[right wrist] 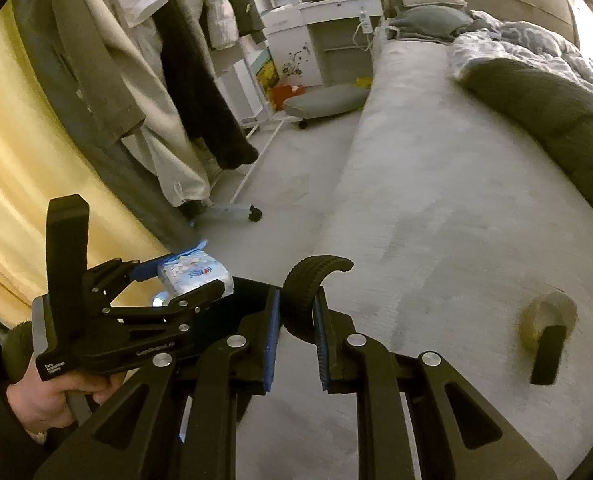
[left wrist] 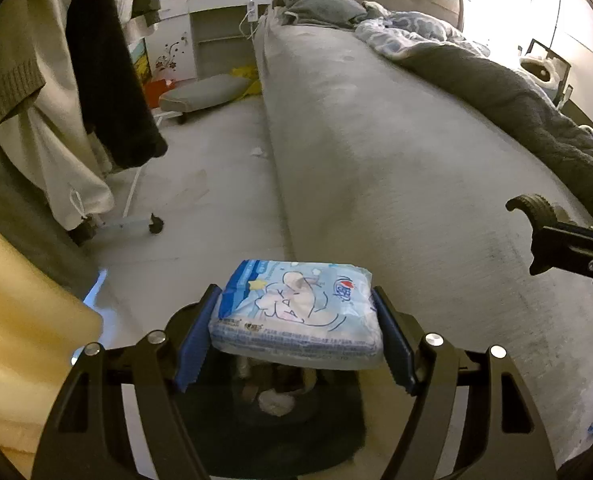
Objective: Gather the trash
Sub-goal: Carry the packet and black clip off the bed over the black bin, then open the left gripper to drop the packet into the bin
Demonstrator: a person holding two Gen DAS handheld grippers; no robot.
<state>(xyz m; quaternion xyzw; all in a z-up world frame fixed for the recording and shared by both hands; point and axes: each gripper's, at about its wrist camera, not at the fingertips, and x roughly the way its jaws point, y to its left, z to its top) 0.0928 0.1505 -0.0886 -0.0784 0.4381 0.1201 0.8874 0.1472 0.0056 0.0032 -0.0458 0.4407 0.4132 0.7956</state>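
Left wrist view: the left gripper (left wrist: 296,322) is clamping a soft pale-blue plastic tissue pack with a cartoon print (left wrist: 296,312), its blue ribbed pads (left wrist: 392,344) pressing both short ends, jaws standing fairly wide around it. The pack is hanging in the air above a dark round bin (left wrist: 280,420) that is showing crumpled stuff inside. The right gripper is poking in at the right edge with a curved black ribbed rubber piece, like a torn toy tyre (left wrist: 530,204). A pale grey bed (left wrist: 376,140) is filling the middle, with a small white scrap (left wrist: 258,153) lying on the floor beside it.

Right wrist view: the right gripper (right wrist: 298,316) is pinching the black tyre piece (right wrist: 308,284), jaws nearly closed on its thin wall. The left gripper (right wrist: 184,280), in a person's hand (right wrist: 52,396), is holding the tissue pack (right wrist: 194,276) just left of it. A roll of beige tape (right wrist: 548,316) is sitting on the bed to the right, well apart.

Step, as judged: both items are grabbed and being carried to the bin. The next move is calling for centring each over the bin mouth and opening the jaws; the tape roll and floor scrap look left to collect.
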